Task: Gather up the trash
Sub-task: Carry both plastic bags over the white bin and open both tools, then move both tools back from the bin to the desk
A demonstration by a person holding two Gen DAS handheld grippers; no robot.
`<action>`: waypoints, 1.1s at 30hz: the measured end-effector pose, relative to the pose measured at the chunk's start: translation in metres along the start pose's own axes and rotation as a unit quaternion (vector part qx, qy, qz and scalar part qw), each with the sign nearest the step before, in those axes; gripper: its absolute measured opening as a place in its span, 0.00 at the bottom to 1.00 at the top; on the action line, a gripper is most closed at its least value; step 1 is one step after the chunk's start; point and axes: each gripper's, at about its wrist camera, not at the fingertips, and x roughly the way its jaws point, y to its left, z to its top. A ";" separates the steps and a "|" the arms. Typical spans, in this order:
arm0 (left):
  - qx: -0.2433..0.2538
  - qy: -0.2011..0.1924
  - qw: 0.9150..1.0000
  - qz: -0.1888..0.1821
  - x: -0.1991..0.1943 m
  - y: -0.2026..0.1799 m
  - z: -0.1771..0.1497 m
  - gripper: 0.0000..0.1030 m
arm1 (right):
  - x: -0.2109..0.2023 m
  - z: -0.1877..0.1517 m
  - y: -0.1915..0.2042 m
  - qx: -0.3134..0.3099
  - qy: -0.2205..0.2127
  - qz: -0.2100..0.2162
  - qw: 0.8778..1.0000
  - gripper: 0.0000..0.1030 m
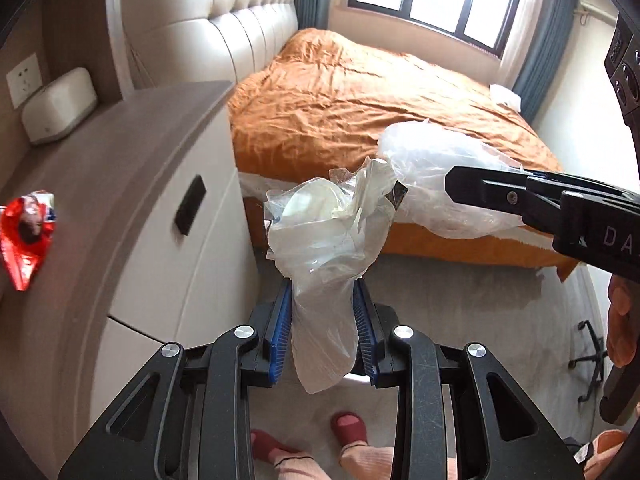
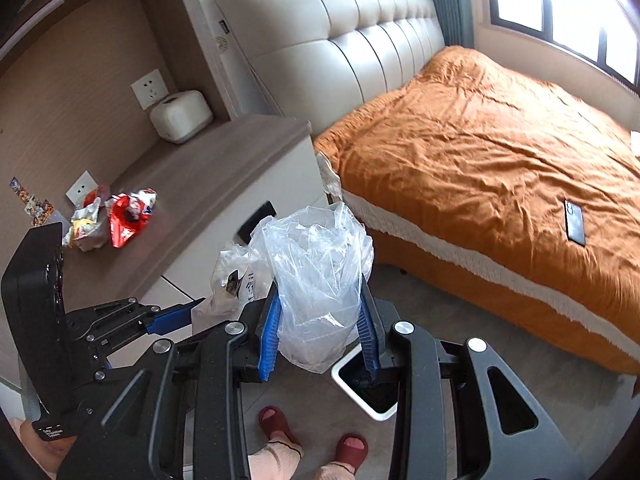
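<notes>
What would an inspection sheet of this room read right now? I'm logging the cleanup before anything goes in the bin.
Surface: nightstand top, wood-look.
Job's things: red wrapper and crumpled wrapper on it; white bin on the floor.
Clutter: tissue box; phone on the orange bed.
Grippers: left gripper shut on clear bag; right gripper shut on plastic bag.
Cables: nothing seen.
Surroundings: headboard, window, curtains, person's red slippers.
</notes>
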 end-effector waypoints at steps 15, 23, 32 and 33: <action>0.016 0.130 0.989 -0.073 0.230 -0.013 -0.071 0.29 | 0.179 -0.100 -0.103 0.104 0.107 -0.063 0.987 0.35; -0.015 0.192 0.975 -0.114 0.368 -0.003 -0.138 0.88 | 0.303 -0.176 -0.149 0.132 0.174 -0.059 0.974 0.74; -0.006 0.228 0.970 -0.088 0.414 0.001 -0.173 0.95 | 0.349 -0.218 -0.147 0.099 0.204 -0.074 0.971 0.96; -0.005 0.223 0.971 -0.087 0.409 0.002 -0.170 0.95 | 0.343 -0.212 -0.143 0.096 0.200 -0.072 0.972 0.96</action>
